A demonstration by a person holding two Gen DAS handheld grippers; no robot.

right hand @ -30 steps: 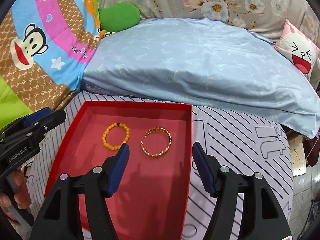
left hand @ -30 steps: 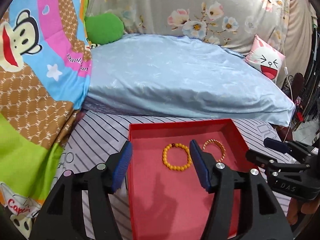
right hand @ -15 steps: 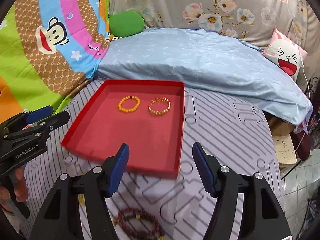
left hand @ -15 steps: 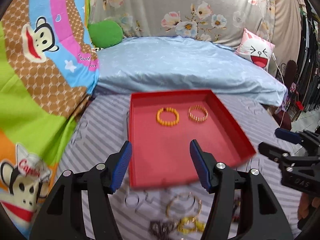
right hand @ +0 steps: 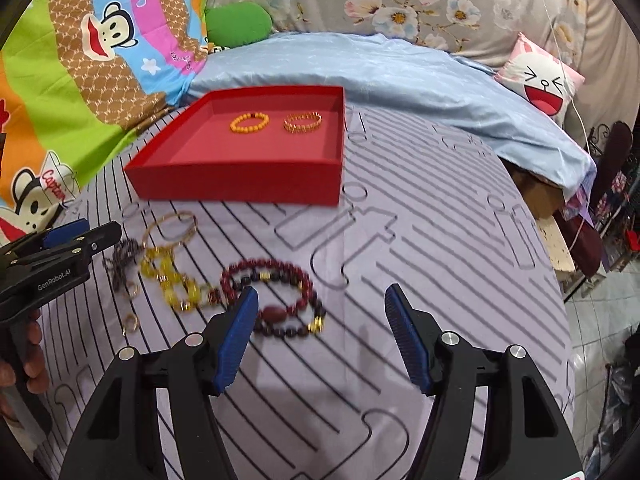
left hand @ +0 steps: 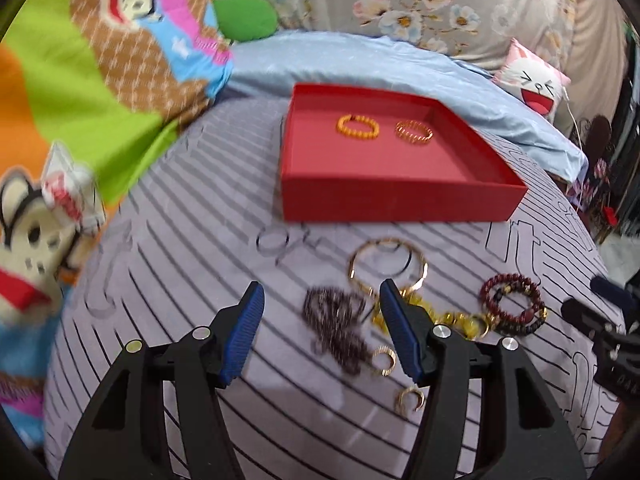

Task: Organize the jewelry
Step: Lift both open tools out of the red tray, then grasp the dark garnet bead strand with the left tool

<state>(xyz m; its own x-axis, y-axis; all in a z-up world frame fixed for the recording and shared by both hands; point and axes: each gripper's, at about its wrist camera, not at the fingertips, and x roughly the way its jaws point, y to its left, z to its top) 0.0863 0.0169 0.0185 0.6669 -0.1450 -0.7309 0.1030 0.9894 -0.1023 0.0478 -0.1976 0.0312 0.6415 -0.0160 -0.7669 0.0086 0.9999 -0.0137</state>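
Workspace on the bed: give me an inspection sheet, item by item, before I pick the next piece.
Surface: striped lilac sheet, wrinkled, soft.
Red tray: open, holds an orange bead bracelet and a gold link bracelet, side by side, apart.
Loose jewelry: dark red bead bracelet, yellow bead strand, thin gold bangle, dark purple bead pile, two small gold rings, all outside the tray; several touch or overlap.
Clutter: nothing seen besides jewelry.
Grippers: left gripper open, empty, above the purple pile; right gripper open, empty, near the red bracelet.
Cables: white cord by the cartoon pillow.
Surroundings: blue quilt, monkey-print blanket.
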